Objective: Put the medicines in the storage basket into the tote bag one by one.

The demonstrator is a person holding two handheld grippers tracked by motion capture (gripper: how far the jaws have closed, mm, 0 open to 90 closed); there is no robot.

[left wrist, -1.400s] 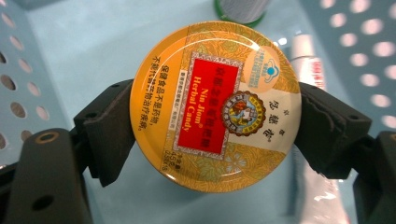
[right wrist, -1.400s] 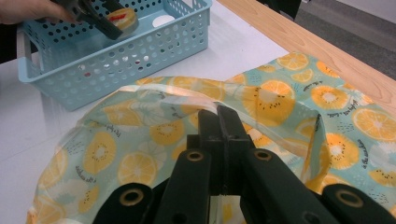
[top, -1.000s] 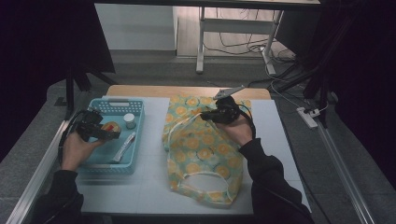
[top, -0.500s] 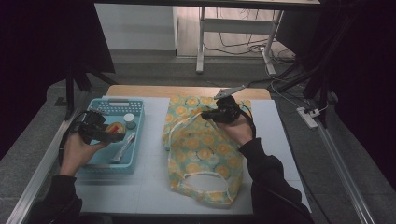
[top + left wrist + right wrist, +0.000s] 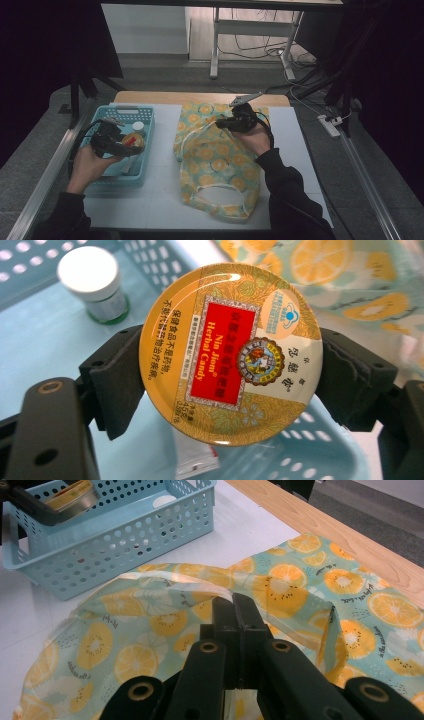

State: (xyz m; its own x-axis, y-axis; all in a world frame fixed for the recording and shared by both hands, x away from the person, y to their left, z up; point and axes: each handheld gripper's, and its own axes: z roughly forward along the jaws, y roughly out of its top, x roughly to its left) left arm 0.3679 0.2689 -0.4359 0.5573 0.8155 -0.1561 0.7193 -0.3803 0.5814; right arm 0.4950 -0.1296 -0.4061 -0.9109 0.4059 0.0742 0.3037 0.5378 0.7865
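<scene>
A round yellow herbal candy tin [image 5: 230,352] with a red label sits between the pads [image 5: 117,390] of my left gripper [image 5: 230,382], which is shut on its sides. In the high view the left gripper [image 5: 129,142] holds the tin [image 5: 133,140] above the light blue basket [image 5: 122,111]. My right gripper [image 5: 235,610] is shut on the raised rim of the orange-print fabric bag [image 5: 165,625]. From above, the right gripper [image 5: 220,122] sits at the upper part of the bag [image 5: 215,165], which lies flat on the table.
A small white-capped bottle [image 5: 92,277] and a white sachet [image 5: 195,462] lie in the basket [image 5: 310,450]. The basket [image 5: 125,535] stands left of the bag on the white tabletop [image 5: 160,200]. A wooden strip [image 5: 200,97] runs along the far edge.
My left gripper has risen out of the basket with the tin and shifted a little to the right. The right gripper and the bag have stayed put.
</scene>
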